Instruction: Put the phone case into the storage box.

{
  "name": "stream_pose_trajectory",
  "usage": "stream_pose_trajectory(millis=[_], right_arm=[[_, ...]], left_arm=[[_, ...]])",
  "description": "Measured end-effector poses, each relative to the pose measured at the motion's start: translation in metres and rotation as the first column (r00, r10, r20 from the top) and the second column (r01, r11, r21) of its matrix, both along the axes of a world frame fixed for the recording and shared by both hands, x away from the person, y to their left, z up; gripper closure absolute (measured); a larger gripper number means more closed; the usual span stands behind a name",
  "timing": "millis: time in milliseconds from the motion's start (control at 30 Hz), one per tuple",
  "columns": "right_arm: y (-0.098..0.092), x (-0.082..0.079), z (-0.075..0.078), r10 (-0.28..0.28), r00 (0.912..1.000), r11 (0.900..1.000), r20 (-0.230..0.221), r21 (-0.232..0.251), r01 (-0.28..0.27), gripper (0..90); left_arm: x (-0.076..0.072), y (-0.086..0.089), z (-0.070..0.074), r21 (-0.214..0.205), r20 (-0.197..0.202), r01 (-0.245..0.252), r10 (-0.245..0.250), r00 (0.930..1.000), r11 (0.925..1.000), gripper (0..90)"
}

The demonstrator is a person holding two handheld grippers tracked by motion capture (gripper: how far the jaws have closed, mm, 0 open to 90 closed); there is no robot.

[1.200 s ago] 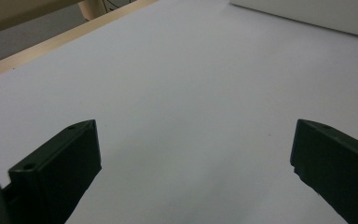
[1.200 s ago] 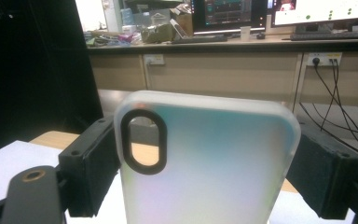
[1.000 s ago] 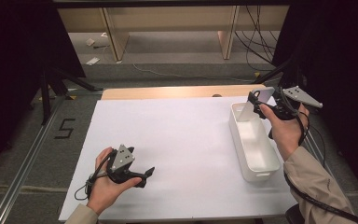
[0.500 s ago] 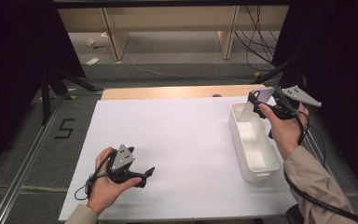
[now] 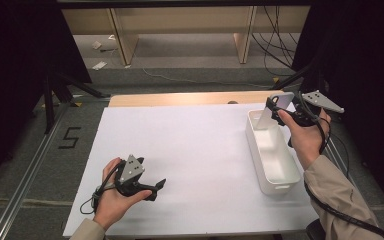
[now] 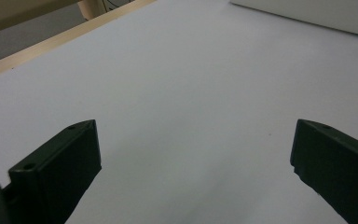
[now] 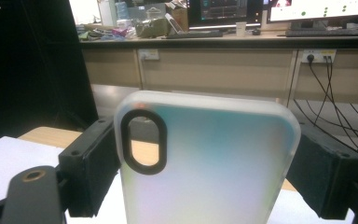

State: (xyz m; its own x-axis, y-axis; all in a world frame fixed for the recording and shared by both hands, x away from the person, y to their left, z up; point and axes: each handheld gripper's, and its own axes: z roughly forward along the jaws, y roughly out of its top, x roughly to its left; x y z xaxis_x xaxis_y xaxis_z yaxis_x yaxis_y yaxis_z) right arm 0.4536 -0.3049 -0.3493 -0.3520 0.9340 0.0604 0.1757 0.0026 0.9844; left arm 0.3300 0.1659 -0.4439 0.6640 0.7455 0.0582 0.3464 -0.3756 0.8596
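- Right gripper (image 5: 279,113) in the high view: we hold it at about two o'clock on the table, its jaws clamped across the width of a frosted phone case (image 5: 274,110). The case stands nearly upright, long axis up, over the far end of the white bin (image 5: 264,169), which lies directly below it toward six o'clock.
- Our left gripper (image 5: 156,186) rests near seven o'clock on the white sheet (image 5: 195,145), well apart from the bin, so the right hand is clearly the nearer one.
- Left gripper view: the jaws stand wide apart with nothing between them, bare white sheet ahead, and the bin's wall (image 6: 317,14) at one o'clock.
- Right gripper view: the case (image 7: 205,163) sits between both pads, camera cutout at ten o'clock. Beyond it are a wooden counter (image 7: 223,65), monitors and hanging cables.
- We judge that the next move is a straight lowering into the bin.
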Motion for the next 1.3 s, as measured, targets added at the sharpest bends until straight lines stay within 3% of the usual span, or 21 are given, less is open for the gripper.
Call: stream_pose_trajectory(millis=[1300], right_arm=[[0.002,0.015,-0.004,-0.013,0.9999,0.9998,-0.001,-0.017,0.013,18.1]], left_arm=[[0.001,-0.001,-0.001,0.001,-0.003,0.000,0.000,1.0000,1.0000,0.8]])
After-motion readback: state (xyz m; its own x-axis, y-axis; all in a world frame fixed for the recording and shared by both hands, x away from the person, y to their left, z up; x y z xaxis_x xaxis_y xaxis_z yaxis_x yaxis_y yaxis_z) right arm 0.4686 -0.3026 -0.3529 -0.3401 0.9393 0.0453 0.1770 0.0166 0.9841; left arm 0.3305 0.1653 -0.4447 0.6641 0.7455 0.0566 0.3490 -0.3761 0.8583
